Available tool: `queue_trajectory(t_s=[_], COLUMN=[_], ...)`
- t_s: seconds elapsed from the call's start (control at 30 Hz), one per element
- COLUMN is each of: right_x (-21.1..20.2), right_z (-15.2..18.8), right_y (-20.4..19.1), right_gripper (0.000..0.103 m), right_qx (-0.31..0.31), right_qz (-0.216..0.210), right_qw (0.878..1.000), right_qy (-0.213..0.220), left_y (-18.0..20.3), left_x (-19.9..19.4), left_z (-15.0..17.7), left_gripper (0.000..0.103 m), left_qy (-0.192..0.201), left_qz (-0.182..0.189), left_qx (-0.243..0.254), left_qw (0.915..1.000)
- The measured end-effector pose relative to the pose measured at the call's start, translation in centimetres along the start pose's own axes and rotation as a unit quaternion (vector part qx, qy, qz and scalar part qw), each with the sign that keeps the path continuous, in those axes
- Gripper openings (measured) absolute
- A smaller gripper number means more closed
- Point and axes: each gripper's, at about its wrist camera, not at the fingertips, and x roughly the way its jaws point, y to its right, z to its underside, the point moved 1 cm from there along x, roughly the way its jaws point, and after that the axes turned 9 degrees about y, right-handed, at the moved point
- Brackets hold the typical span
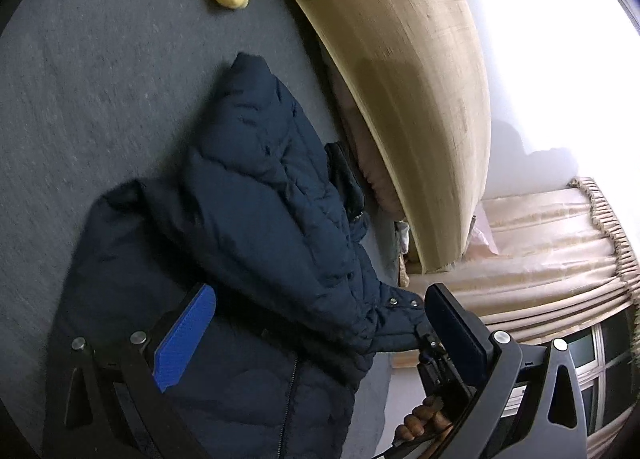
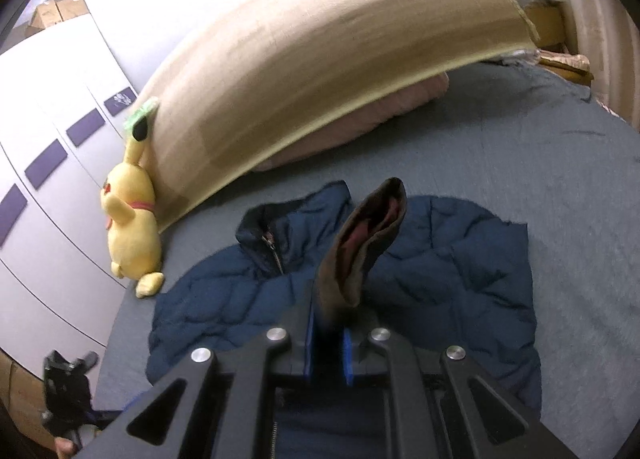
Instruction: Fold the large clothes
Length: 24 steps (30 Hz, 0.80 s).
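A navy quilted puffer jacket (image 2: 440, 259) lies front up on the grey bed sheet (image 2: 520, 131), collar toward the headboard. My right gripper (image 2: 328, 343) is shut on the jacket's sleeve cuff (image 2: 368, 243), which stands up dark with a reddish lining. In the left wrist view the jacket (image 1: 248, 199) lies under my left gripper (image 1: 316, 323), which is open and empty, its blue pad (image 1: 184, 339) over the jacket body. The right gripper (image 1: 430, 343) shows there pinching the sleeve end.
A tan mat (image 2: 340, 47) leans over a pink pillow (image 2: 360, 127) at the head of the bed. A yellow plush toy (image 2: 130, 227) sits at the bed's left edge beside white wardrobe doors (image 2: 52, 163). Beige curtains (image 1: 552, 251) hang in the left wrist view.
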Motion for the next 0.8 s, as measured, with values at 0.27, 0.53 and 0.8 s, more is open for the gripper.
queue_trajectory(t_s=[0.27, 0.53, 0.8], right_x=[-2.9, -1.9, 2.3], right_z=[-2.0, 1.4, 6.6], right_y=[-1.7, 1.8, 6.2], right_gripper=[0.012, 0.011, 0.013], right_qx=[-0.008, -0.033, 0.017], right_qz=[-0.022, 0.047, 0.087], right_qw=[0.999, 0.998, 0.994], right_qy=[0.024, 0.012, -0.066], left_y=[-1.2, -1.7, 0.6], left_x=[2.3, 3.7, 3.5], left_z=[-0.9, -1.0, 0.2], left_gripper=[0.076, 0.009, 0.020], left_qy=[0.009, -0.003, -0.008], left_qz=[-0.039, -0.137, -0.181], left_qx=[-0.025, 0.065, 0.167], left_qw=[0.9989, 0.9884, 0.9691])
